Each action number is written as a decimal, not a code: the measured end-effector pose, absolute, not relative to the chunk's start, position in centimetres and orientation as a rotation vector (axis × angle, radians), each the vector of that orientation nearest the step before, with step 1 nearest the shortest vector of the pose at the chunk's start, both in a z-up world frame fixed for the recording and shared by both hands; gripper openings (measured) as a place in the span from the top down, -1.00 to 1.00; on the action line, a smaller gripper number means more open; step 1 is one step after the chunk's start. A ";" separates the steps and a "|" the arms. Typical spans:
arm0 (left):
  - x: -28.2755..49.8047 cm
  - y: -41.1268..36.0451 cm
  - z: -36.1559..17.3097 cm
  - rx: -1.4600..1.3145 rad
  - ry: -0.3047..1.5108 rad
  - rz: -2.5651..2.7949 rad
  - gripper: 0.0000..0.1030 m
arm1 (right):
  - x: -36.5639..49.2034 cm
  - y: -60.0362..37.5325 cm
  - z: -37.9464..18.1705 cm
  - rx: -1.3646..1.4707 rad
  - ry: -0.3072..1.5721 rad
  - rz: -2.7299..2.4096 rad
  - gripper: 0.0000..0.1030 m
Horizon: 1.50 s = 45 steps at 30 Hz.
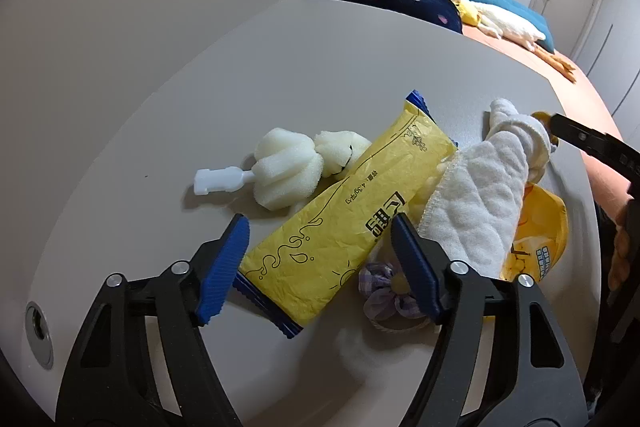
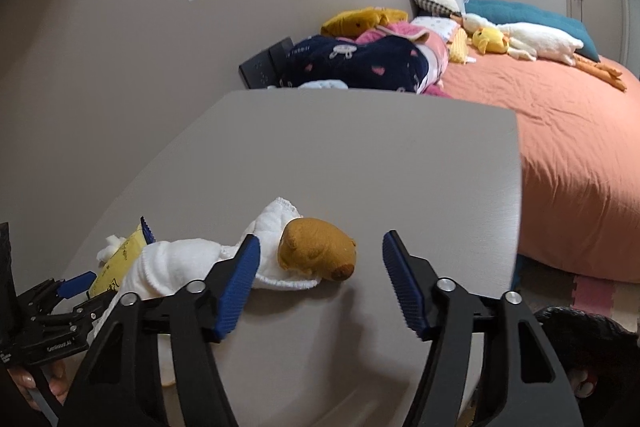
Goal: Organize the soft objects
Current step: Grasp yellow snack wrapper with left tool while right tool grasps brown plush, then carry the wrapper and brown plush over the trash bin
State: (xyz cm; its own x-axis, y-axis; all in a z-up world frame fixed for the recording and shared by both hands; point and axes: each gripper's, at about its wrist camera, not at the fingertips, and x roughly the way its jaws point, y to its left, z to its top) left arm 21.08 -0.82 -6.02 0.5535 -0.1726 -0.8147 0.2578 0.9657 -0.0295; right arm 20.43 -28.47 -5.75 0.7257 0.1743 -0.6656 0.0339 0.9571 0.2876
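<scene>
A heap of soft things lies on the grey table (image 1: 304, 75). My left gripper (image 1: 320, 267) stands open over a long yellow packet (image 1: 352, 219), whose near end lies between the blue pads. Left of it rest a white sponge brush (image 1: 280, 171) and a pale foam piece (image 1: 340, 151). A white towel (image 1: 476, 199) drapes over a yellow bag (image 1: 540, 239), and a lilac flower scrunchie (image 1: 384, 291) sits near the right pad. My right gripper (image 2: 320, 279) is open, just short of a brown plush toy (image 2: 320, 251) that lies on the white towel (image 2: 176, 263).
Beyond the table is a bed with an orange sheet (image 2: 568, 147), piled with a navy blanket (image 2: 360, 63), pillows and a white plush goose (image 2: 536, 39). A round metal grommet (image 1: 38, 327) is set into the table at the near left. The table's right edge (image 2: 516, 211) drops off toward the bed.
</scene>
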 end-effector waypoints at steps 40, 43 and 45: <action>15.4 -2.0 -0.2 0.046 0.798 -0.285 0.73 | 14.6 -31.4 -1.3 0.319 0.665 0.076 0.09; 14.2 -2.5 0.4 0.039 0.788 -0.290 0.73 | 13.1 -31.6 -0.5 0.312 0.653 0.083 0.09; 13.5 -2.9 0.8 0.035 0.781 -0.295 0.73 | 12.2 -31.6 -0.1 0.304 0.646 0.087 0.09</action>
